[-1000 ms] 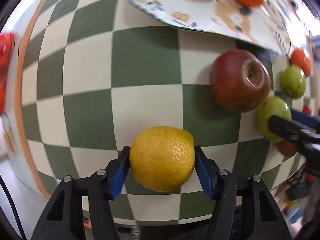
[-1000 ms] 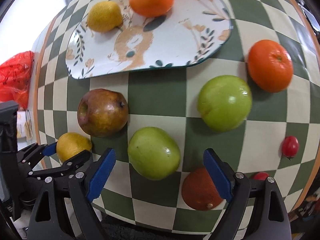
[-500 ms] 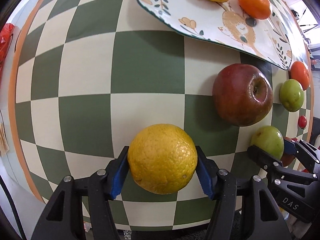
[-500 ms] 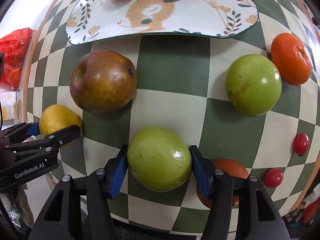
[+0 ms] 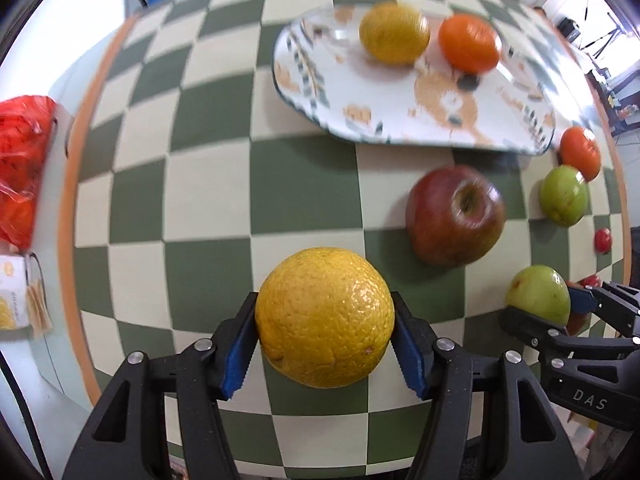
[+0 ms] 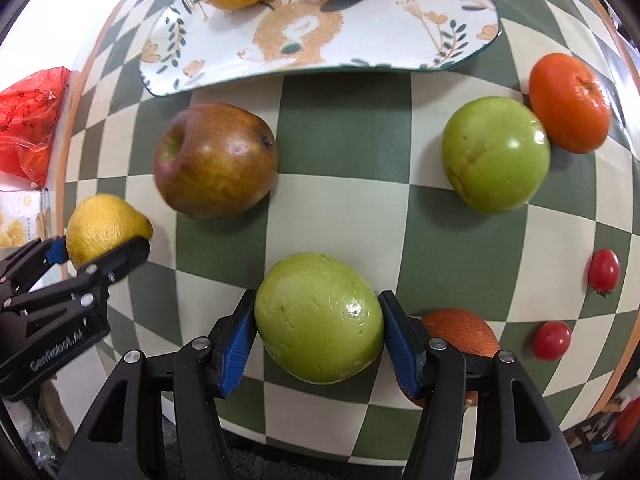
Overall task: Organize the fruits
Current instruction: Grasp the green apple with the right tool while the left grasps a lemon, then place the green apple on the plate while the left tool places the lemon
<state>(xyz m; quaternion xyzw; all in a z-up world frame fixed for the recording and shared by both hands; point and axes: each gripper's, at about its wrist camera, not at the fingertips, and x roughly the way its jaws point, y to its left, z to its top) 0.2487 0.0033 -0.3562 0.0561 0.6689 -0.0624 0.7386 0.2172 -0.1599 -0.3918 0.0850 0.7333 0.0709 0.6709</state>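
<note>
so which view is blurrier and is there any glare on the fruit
Left wrist view: motion blur smears the plate and red apple, while the yellow citrus in the left claw stays sharp. Right wrist view: mostly crisp, with small glare spots on the held green apple and the far green apple; fisheye bulges the checkered cloth.

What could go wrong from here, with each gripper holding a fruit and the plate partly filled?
1. The left gripper pinches the round yellow citrus only at its sides; it might slip out.
2. The right gripper holds a glossy green apple directly above a brown-orange fruit; a drop could knock it.
3. The plate already carries two fruits near one edge; additions may nudge them.
</note>
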